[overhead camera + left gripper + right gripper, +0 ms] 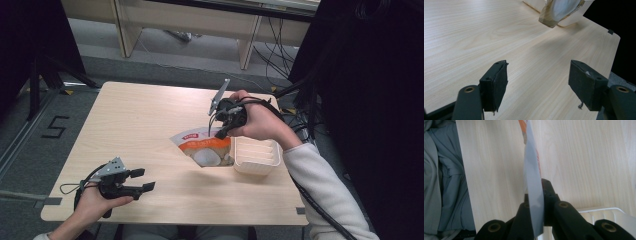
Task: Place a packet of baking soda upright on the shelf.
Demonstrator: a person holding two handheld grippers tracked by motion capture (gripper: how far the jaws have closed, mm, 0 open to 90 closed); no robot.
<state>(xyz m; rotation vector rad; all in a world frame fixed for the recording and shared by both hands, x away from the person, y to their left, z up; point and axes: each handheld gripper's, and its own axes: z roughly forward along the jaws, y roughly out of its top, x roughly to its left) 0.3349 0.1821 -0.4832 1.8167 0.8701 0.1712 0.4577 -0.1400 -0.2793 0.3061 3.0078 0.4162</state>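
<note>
The person's left hand point(97, 197) is resting low at the near left, holding the left gripper point(142, 180) roughly level. Its jaws are standing wide apart with nothing between them, and its pads point(499, 83) are facing each other. The right forearm, in a pale sleeve point(325, 195), is reaching in from the near right. The right hand point(257, 120) is holding the right gripper point(220, 134) pointing downward, its jaws pinched together on a thin sheet.
</note>
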